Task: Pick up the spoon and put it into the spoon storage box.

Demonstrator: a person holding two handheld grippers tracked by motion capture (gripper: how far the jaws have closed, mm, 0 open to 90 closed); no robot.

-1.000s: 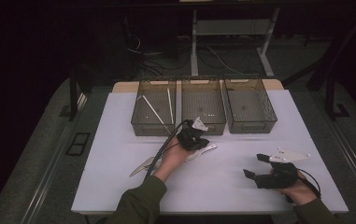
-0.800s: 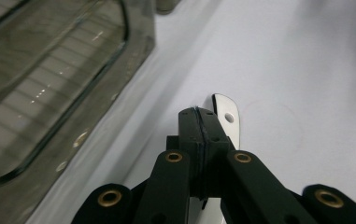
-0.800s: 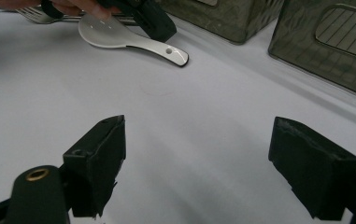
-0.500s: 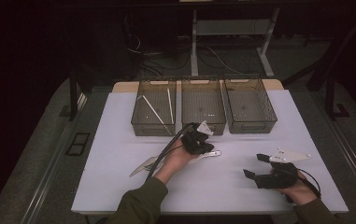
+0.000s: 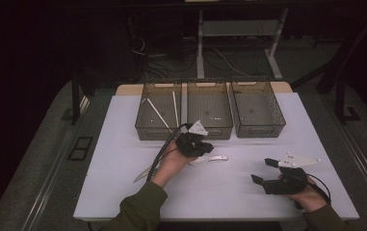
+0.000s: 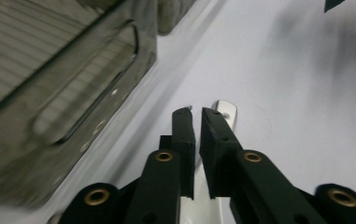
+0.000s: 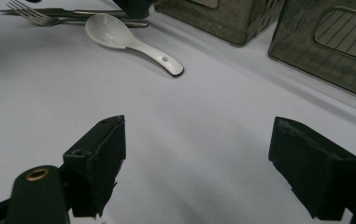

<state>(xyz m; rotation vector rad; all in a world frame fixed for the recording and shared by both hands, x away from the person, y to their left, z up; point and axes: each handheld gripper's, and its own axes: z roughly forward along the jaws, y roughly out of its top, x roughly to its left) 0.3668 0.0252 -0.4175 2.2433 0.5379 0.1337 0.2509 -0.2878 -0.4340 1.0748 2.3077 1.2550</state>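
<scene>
Left tongs [image 6: 197,116] sit nearly together right over the white spoon's [image 5: 214,159] handle mid-frame on the table [image 5: 123,163]; right tongs [image 7: 196,170] gape wide apart lower right, holding nothing.

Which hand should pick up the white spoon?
Probably the left. The left tool is already right over the white spoon, its jaws nearly shut astride the handle. The right tool rests open on the bare table, off to the side.
</scene>
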